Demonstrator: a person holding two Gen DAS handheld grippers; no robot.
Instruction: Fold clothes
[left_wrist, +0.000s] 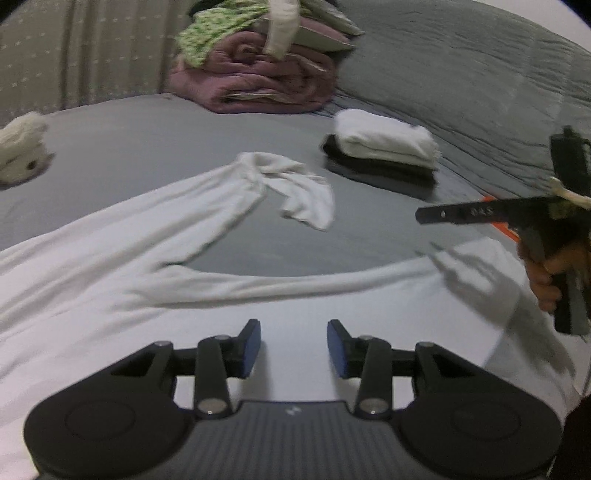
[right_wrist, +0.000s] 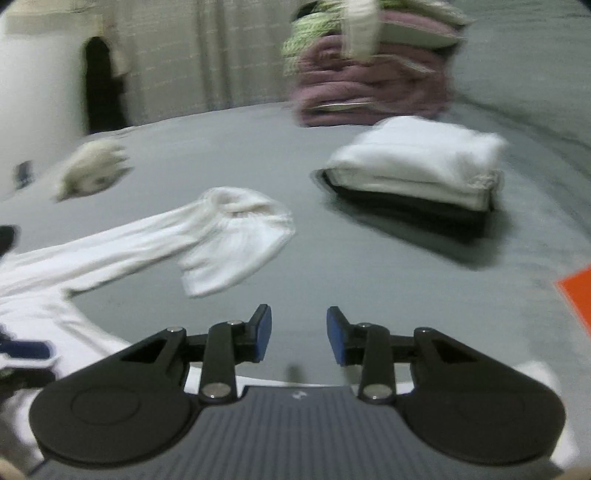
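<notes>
We see the white long-sleeved top spread flat on the grey bed, its body at the near edge under our left gripper, one sleeve running far and right with its cuff folded back, the other stretched right toward the right gripper. Both sets of fingers stand partly open with nothing between them (the right fingers hover over bare sheet). Open bed lies between the sleeves and on the far left, while a folded white-on-black stack sits far right, near a rolled mauve blanket.
</notes>
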